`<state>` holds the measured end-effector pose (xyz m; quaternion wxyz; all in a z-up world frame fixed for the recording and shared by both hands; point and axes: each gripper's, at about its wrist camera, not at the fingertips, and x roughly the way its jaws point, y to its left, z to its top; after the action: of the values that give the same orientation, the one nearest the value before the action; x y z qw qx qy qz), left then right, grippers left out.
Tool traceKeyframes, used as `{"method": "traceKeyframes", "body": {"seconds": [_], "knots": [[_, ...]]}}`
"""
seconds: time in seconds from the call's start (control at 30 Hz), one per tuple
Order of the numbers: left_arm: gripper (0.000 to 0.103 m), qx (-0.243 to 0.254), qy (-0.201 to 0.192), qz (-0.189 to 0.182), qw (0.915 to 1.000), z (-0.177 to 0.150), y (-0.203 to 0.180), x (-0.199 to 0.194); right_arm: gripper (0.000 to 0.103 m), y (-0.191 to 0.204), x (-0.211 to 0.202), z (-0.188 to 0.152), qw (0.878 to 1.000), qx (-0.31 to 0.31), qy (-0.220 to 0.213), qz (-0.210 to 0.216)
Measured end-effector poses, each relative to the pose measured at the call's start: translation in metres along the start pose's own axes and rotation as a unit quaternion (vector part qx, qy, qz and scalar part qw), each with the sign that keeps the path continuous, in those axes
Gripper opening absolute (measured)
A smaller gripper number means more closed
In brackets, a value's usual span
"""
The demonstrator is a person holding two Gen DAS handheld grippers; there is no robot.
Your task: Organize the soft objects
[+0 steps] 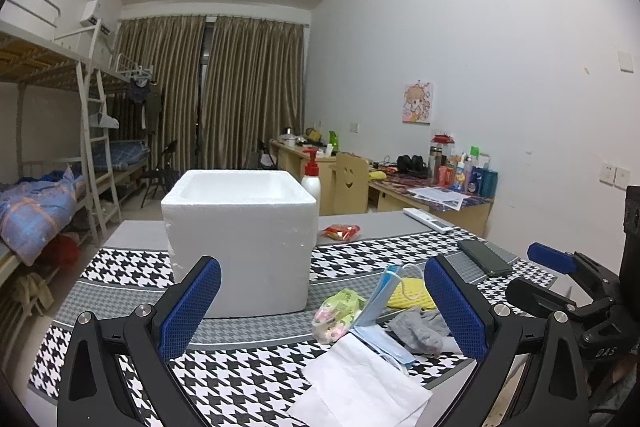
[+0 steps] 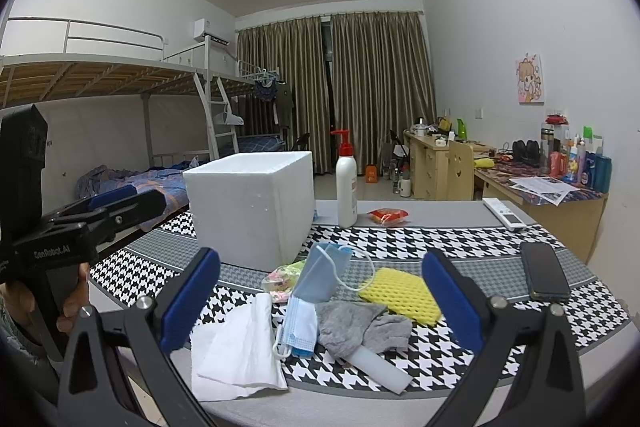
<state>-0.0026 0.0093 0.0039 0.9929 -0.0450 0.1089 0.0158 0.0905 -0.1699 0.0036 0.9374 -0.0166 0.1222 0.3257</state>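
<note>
Both tools, left (image 1: 322, 307) and right (image 2: 320, 297), gape empty above crumpled gray cloth (image 2: 360, 323), pleated mask (image 2: 316, 291), and square foam box (image 2: 252, 203).

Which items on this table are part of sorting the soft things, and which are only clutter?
Job: foam box, tissue, face masks, grey cloth, yellow sponge.

Clutter: phone, remote, pump bottle, red packet.

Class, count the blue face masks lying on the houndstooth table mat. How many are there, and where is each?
2. One face mask stands folded upright behind the grey cloth; the other face mask lies flat beside the white tissue. More could be hidden under the pile.
</note>
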Motion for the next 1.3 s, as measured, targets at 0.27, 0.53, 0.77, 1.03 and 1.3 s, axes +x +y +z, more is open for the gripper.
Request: {"method": "traceKeyframes", "body": {"seconds": [0.27, 0.53, 0.77, 1.03, 1.3], "knots": [[0.102, 0.001, 0.006, 0.002, 1.0000, 0.000, 0.000, 0.003, 0.102, 0.000, 0.000, 0.000, 1.000, 0.000, 0.000, 0.000], [0.102, 0.004, 0.003, 0.011, 0.9999, 0.001, -0.001, 0.002, 0.102, 0.001, 0.001, 0.001, 1.000, 0.000, 0.000, 0.000], [0.102, 0.008, 0.008, 0.008, 0.9999, 0.001, -0.001, 0.005, 0.102, -0.001, 0.007, 0.003, 1.000, 0.002, 0.004, -0.001], [0.102, 0.005, 0.021, 0.011, 0.9997, 0.001, 0.002, 0.014, 0.102, -0.003, 0.016, 0.005, 1.000, 0.001, 0.013, 0.000], [0.102, 0.005, 0.047, 0.010, 0.9988, -0.004, 0.005, 0.027, 0.102, -0.010, 0.032, 0.000, 0.999, 0.007, 0.047, -0.013]]}}
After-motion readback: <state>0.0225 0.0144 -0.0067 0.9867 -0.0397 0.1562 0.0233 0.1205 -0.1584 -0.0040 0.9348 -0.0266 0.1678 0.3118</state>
